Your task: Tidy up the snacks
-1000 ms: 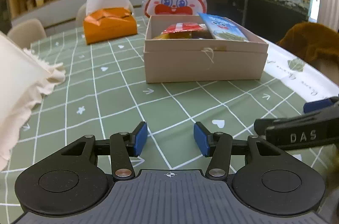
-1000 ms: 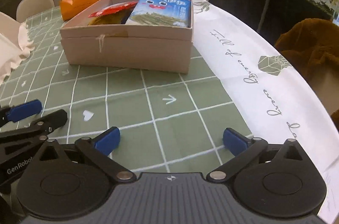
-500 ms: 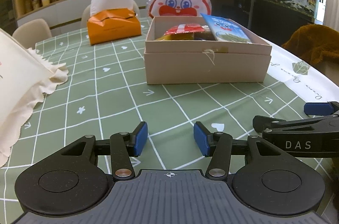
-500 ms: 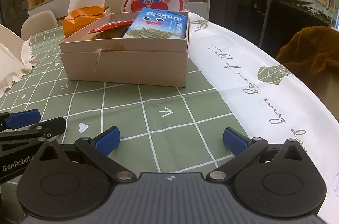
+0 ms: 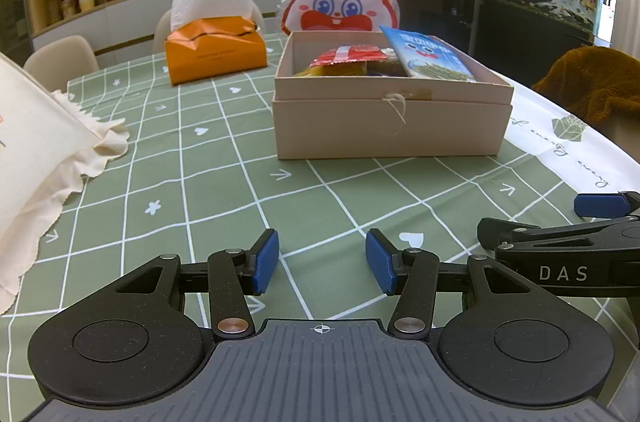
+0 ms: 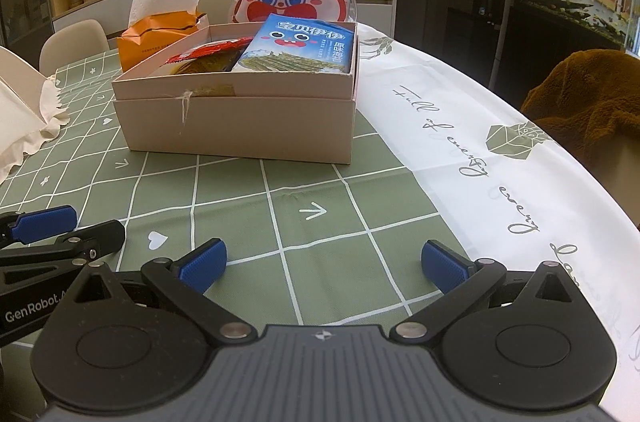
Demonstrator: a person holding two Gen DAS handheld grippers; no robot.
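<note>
The right gripper has been tipping up since a second ago, so more of the shelf wall is showing behind the beige box, while the left gripper is holding where it was. Both are hovering low over the green checked tablecloth, side by side, jaws spread and gripping nothing. The box is sitting well ahead of them, open, with the blue seaweed snack pack and a red packet lying inside. Behind it, the rabbit-face bag is standing upright.
</note>
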